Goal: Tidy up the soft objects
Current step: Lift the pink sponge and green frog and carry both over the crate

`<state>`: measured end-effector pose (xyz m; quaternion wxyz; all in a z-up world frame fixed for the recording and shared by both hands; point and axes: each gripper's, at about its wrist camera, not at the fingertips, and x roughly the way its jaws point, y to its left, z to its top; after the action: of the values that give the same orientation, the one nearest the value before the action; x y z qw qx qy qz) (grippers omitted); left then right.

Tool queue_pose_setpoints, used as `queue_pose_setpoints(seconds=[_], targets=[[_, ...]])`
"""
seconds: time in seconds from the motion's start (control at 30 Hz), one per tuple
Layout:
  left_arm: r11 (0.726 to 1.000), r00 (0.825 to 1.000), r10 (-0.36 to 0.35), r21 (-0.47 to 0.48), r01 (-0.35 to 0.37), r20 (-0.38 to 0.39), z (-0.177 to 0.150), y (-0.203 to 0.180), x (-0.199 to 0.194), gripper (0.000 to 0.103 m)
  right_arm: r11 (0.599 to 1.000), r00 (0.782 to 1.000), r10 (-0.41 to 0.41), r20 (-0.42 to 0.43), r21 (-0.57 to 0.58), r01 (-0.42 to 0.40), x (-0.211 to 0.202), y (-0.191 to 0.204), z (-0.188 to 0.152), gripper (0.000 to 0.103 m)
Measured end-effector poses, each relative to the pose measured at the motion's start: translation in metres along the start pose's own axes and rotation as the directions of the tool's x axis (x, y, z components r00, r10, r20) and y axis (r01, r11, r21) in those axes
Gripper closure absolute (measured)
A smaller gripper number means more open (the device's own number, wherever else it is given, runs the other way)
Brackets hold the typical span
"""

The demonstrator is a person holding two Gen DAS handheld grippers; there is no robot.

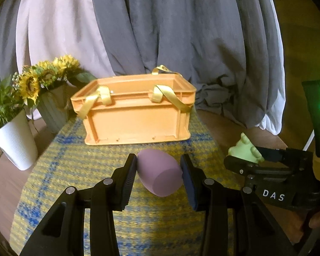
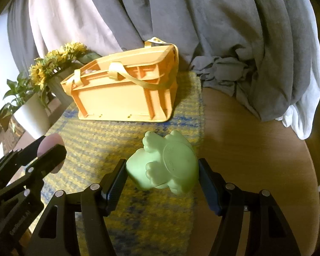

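My left gripper is shut on a purple egg-shaped sponge, held just above the yellow-and-blue mat. My right gripper is shut on a pale green frog toy, over the mat's right edge. An orange crate with yellow strap handles stands open-topped at the back of the mat; it also shows in the right wrist view. In the left wrist view the frog toy and right gripper are at the right. In the right wrist view the sponge and left gripper are at the left.
A white pot with a green plant and a grey vase of sunflowers stand left of the crate. Grey and pale cloth hangs behind. The wooden tabletop extends right of the mat.
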<state>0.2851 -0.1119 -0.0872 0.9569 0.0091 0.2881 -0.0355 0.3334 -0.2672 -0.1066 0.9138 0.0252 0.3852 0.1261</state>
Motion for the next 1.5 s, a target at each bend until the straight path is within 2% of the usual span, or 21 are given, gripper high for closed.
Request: queue_pose_setpoints(seconds=[0.57, 0.9, 1.1, 1.5], targets=[[0.997, 0.994, -0.067, 0.031, 0.065, 0.088, 0.026, 0.057, -0.026, 0.062, 0.998, 0.994, -0.059, 0.09, 0.028, 0.057, -0.025, 0.062, 0.022, 0.037], [0.992, 0.985, -0.114, 0.073, 0.105, 0.129, 0.046, 0.082, -0.024, 0.062, 0.994, 0.982, -0.105, 0.155, 0.051, 0.098, -0.035, 0.09, 0.039, 0.037], [0.987, 0.977, -0.145, 0.097, 0.131, 0.153, 0.059, 0.093, -0.02, 0.062, 0.991, 0.973, -0.127, 0.192, 0.07, 0.115, -0.036, 0.1, 0.049, 0.037], [0.984, 0.966, -0.163, 0.111, 0.142, 0.201, 0.087, 0.104, -0.008, 0.062, 0.988, 0.958, -0.145, 0.248, 0.083, 0.129, -0.032, 0.108, 0.078, 0.037]])
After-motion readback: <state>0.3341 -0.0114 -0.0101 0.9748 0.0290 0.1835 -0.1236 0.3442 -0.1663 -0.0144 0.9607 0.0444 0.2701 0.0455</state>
